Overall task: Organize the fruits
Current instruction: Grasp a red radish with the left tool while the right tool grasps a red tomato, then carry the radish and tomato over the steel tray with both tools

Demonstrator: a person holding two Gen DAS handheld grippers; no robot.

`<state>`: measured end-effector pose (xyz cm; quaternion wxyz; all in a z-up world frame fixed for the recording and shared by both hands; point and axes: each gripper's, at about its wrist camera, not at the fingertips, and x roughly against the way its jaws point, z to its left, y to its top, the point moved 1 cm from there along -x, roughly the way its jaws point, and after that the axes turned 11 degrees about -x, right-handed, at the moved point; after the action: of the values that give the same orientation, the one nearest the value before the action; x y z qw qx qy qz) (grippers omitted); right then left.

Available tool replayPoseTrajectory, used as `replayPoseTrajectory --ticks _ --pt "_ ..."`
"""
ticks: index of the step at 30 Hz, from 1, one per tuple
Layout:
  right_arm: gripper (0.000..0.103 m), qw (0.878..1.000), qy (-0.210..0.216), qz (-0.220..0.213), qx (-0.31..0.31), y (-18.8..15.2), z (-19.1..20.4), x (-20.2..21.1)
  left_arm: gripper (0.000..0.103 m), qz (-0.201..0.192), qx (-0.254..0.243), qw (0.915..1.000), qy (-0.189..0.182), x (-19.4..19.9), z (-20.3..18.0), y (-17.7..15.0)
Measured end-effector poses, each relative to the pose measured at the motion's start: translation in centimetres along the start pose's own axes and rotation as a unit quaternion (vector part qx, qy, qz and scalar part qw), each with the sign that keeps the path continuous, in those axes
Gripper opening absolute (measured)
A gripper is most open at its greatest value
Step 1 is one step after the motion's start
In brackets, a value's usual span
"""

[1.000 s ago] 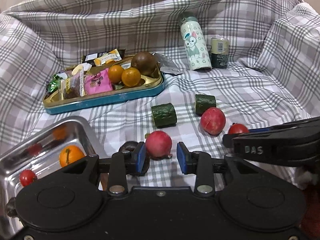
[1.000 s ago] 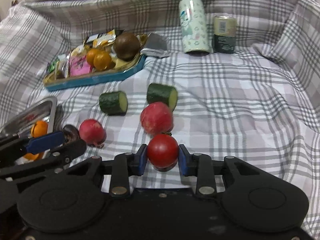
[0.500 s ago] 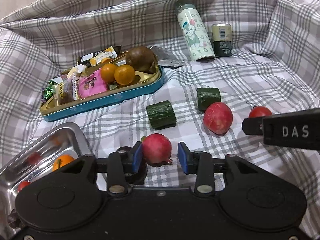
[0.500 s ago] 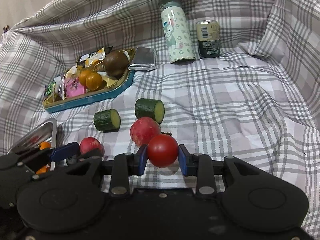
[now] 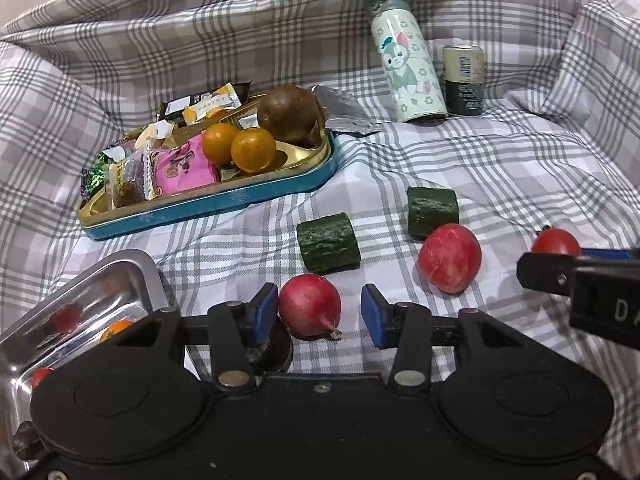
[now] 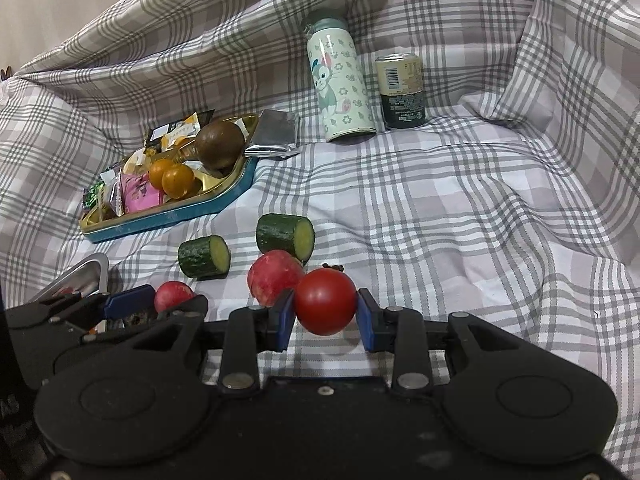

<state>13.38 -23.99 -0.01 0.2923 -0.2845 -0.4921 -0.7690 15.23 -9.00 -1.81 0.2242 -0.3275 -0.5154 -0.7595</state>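
My right gripper point(image 6: 325, 315) is shut on a red tomato point(image 6: 325, 306) and holds it above the cloth; the tomato also shows in the left wrist view point(image 5: 555, 241). My left gripper point(image 5: 319, 313) is open around a small red radish point(image 5: 310, 305) that lies on the cloth, with a gap on its right side. A larger red radish point(image 5: 449, 257) lies between the two grippers. Two cucumber pieces point(image 5: 328, 243) point(image 5: 432, 206) lie behind. A steel tray point(image 5: 86, 298) at the left holds an orange and small tomatoes.
A blue and gold tin point(image 5: 208, 204) with snacks, two oranges and a brown fruit stands at the back left. A cartoon bottle point(image 5: 408, 65) and a can point(image 5: 463, 80) stand at the back. Checked cloth rises in folds on all sides.
My right gripper has lifted the tomato off the cloth and moved right. My left gripper has opened wider around the small radish, which stays on the cloth.
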Motion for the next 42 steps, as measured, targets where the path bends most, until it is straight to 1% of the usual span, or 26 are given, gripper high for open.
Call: replayPoseTrajectory --ticks 7,8,9,10,15,19,21,23,27,29,31,32,33,37,42 --pt "0.034 1.000 -0.004 -0.006 -0.006 0.0 0.1 0.0 0.051 0.002 0.032 0.9994 -0.010 -0.1 0.7 0.2" --pt "0.034 1.000 -0.005 -0.007 -0.005 -0.1 0.2 0.0 0.048 0.002 0.036 0.9993 -0.009 -0.1 0.8 0.2" --pt "0.034 1.000 -0.006 -0.008 -0.004 -0.1 0.2 0.0 0.042 0.001 0.041 0.9992 -0.007 0.0 1.0 0.1" --pt "0.034 1.000 -0.007 -0.010 -0.003 -0.1 0.2 0.1 0.041 0.000 0.045 0.9990 -0.005 0.0 1.2 0.0" --pt "0.034 1.000 -0.007 -0.014 0.002 -0.2 0.3 0.1 0.039 -0.004 0.072 0.9969 -0.030 0.4 2.2 -0.3" --pt "0.034 1.000 -0.008 -0.013 0.005 -0.2 0.4 0.0 0.041 -0.006 0.055 0.9982 -0.022 0.5 1.7 -0.3" --pt "0.034 1.000 -0.008 -0.013 0.007 -0.2 0.4 -0.1 0.049 -0.007 0.039 0.9991 -0.017 0.5 1.2 -0.2" --pt "0.034 1.000 -0.008 -0.013 0.008 -0.2 0.5 -0.1 0.054 -0.008 0.030 0.9994 -0.016 0.4 0.8 -0.2" --pt "0.034 1.000 -0.008 -0.012 0.009 -0.1 0.5 -0.2 0.057 -0.008 0.023 0.9997 -0.007 0.1 0.4 0.1" --pt "0.034 1.000 -0.008 -0.013 0.008 -0.1 0.4 -0.2 0.057 -0.006 0.017 0.9998 0.001 -0.1 0.2 0.2" --pt "0.034 1.000 -0.007 -0.013 0.007 -0.1 0.4 -0.2 0.051 -0.006 0.012 0.9998 0.012 -0.3 0.0 0.2" --pt "0.034 1.000 -0.006 -0.013 0.007 -0.1 0.4 -0.2 0.043 -0.007 0.012 0.9996 0.024 -0.2 0.0 0.1" --pt "0.034 1.000 -0.006 -0.014 0.007 -0.1 0.3 -0.2 0.043 -0.009 0.014 0.9996 0.024 -0.2 0.2 0.0" --pt "0.034 1.000 -0.004 -0.015 0.006 0.0 0.3 -0.2 0.043 -0.018 0.064 0.9976 -0.017 0.4 1.7 -0.4" --pt "0.034 1.000 -0.003 -0.013 0.010 0.0 0.4 -0.3 0.043 -0.021 0.104 0.9934 -0.042 1.5 3.2 -0.8"
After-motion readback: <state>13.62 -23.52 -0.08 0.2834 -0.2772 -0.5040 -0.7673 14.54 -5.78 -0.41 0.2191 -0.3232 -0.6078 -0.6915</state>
